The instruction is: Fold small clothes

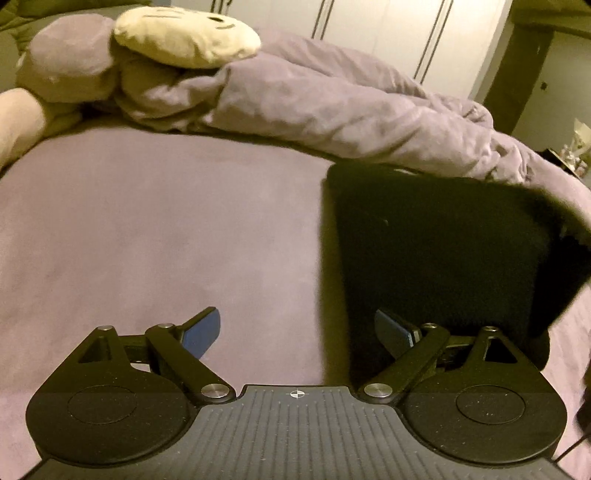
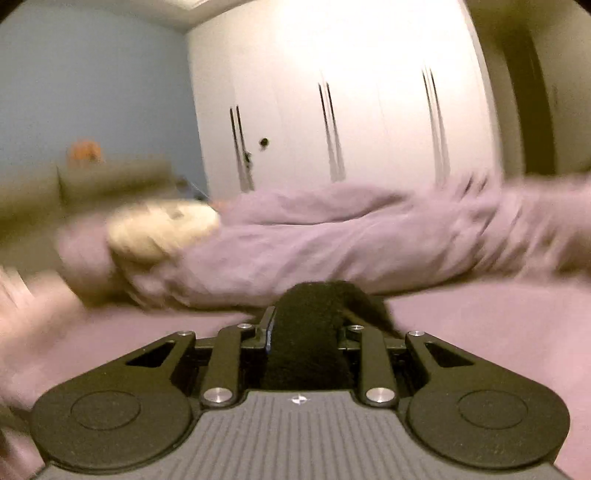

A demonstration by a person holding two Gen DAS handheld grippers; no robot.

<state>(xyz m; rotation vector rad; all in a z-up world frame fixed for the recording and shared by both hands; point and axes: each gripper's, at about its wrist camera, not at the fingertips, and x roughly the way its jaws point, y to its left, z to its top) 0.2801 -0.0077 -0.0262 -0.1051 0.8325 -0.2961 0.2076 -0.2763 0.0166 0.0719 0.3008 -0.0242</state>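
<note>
A black garment (image 1: pixel 436 258) lies on the purple bed sheet (image 1: pixel 147 240), to the right in the left wrist view, its right edge lifted. My left gripper (image 1: pixel 297 332) is open and empty, low over the sheet, with its right finger over the garment's near left edge. My right gripper (image 2: pixel 304 332) is shut on a bunched fold of the black garment (image 2: pixel 306 332) and holds it above the bed. The right wrist view is blurred by motion.
A rumpled purple duvet (image 1: pixel 332 107) lies along the far side of the bed, with a cream cushion (image 1: pixel 184 35) and a purple pillow (image 1: pixel 70 70) at the back left. White wardrobe doors (image 2: pixel 351 110) stand behind the bed.
</note>
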